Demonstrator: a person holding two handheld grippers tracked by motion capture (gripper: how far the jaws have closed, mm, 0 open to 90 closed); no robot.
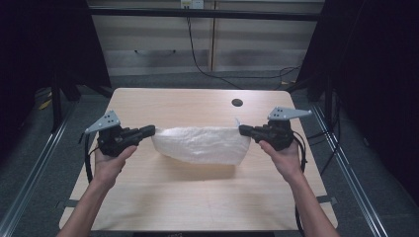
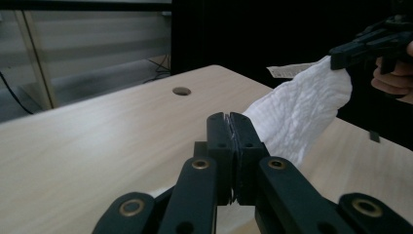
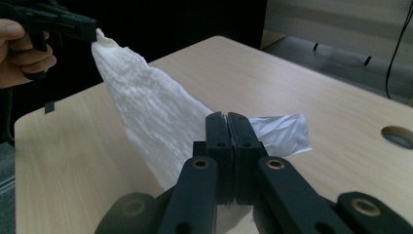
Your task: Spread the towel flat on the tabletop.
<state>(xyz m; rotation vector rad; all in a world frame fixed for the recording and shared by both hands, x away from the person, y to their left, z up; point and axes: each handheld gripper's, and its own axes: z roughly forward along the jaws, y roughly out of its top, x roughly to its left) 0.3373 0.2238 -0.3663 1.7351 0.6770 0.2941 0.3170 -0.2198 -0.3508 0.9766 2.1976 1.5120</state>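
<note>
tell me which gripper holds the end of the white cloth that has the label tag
The right gripper. A small white tag sticks up from the white cloth at its jaws; the corner pinched by the left gripper shows no tag.

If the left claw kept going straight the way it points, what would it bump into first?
Probably the white cloth it is already shut on, which stretches straight ahead of the left claw. Beyond that, the right claw pinching the cloth's other end faces it, though depth is hard to judge.
</note>
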